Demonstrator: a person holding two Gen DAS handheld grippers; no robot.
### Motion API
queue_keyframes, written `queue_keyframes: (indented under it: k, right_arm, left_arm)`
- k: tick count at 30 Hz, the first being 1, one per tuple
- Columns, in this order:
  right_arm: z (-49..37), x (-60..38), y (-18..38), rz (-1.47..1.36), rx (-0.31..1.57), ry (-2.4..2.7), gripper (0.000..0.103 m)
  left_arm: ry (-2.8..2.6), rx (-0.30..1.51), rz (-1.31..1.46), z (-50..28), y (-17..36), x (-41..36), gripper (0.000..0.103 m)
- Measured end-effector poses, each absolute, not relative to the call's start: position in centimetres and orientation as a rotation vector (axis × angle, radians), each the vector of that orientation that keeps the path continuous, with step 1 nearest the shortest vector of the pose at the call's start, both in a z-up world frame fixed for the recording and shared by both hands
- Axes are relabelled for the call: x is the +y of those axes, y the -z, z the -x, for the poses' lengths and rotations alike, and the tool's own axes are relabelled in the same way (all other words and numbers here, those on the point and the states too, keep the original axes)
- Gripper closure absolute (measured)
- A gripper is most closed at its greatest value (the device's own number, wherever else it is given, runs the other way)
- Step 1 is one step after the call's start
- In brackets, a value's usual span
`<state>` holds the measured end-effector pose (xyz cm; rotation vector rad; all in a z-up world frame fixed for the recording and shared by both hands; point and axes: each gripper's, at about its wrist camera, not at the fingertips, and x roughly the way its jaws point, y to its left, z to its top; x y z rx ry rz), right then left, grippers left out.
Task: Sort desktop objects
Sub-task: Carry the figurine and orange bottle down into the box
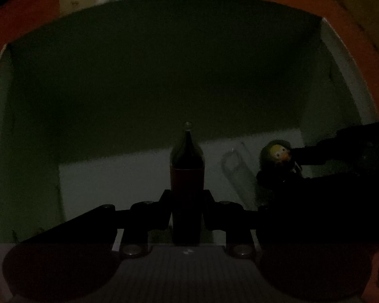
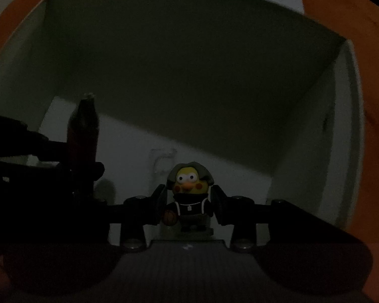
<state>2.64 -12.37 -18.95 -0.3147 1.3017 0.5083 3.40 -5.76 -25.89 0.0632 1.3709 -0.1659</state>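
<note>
Both grippers down in the box [image 2: 315,126]

Left gripper [image 1: 187,202] jaws pinch a slick pen [image 1: 187,166]; right gripper [image 2: 188,202] jaws hug a light, rigid figurine [image 2: 189,194], at 3 o'clock.

Dark pen [image 1: 187,166] with a tapered clear tip and reddish band, tip pointing to 12 o'clock, hanging inside a white box [image 1: 336,116] with an orange rim. Yellow-faced toy figure [image 2: 189,197], grey hood, dark top, holding a small basketball, at 3 o'clock of the pen, above the box floor.
</note>
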Motion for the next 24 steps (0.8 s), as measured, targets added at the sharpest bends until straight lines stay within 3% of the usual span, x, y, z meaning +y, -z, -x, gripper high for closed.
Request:
queue_keyframes:
  k: [16, 24]
  right_arm:
    - [-4.3, -12.5, 18.4, 0.391, 1.242, -0.508, 0.062]
    - [-4.2, -12.3, 21.2, 0.427, 1.335, -0.496, 0.062]
  left_arm:
    - [0.141, 1.438, -0.072, -3.1, 26.5, -6.0, 0.082]
    - [0.133, 1.468, -0.051, -3.1, 26.5, -6.2, 0.082]
